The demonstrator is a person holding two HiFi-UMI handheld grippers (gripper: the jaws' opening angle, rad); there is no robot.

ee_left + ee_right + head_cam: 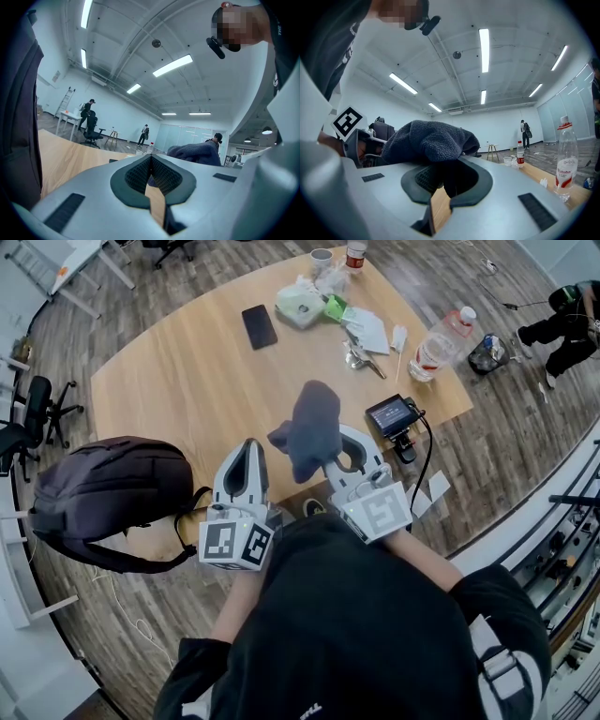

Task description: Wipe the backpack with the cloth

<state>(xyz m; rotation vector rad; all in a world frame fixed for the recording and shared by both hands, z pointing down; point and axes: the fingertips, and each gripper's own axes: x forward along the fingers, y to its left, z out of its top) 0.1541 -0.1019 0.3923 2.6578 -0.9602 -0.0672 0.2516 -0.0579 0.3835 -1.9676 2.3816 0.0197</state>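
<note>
A dark grey backpack (103, 488) lies on the left corner of the wooden table (187, 381), its straps hanging over the edge. It fills the left edge of the left gripper view as a dark backpack side (18, 117). My left gripper (250, 448) rests just right of it, shut with nothing between its jaws (151, 161). My right gripper (345, 442) is shut on a dark blue-grey cloth (311, 427). The cloth bunches up over the jaw tips (426, 140) and is apart from the backpack. The left gripper view shows the cloth (197, 153) beyond its tips.
Farther back on the table lie a black phone (260, 326), a white pack with tissues (300, 306), keys (361, 357), a cup (322, 259) and a water bottle (439, 341). A small screen device (392, 415) stands right of the right gripper. An office chair (37, 409) stands at the left.
</note>
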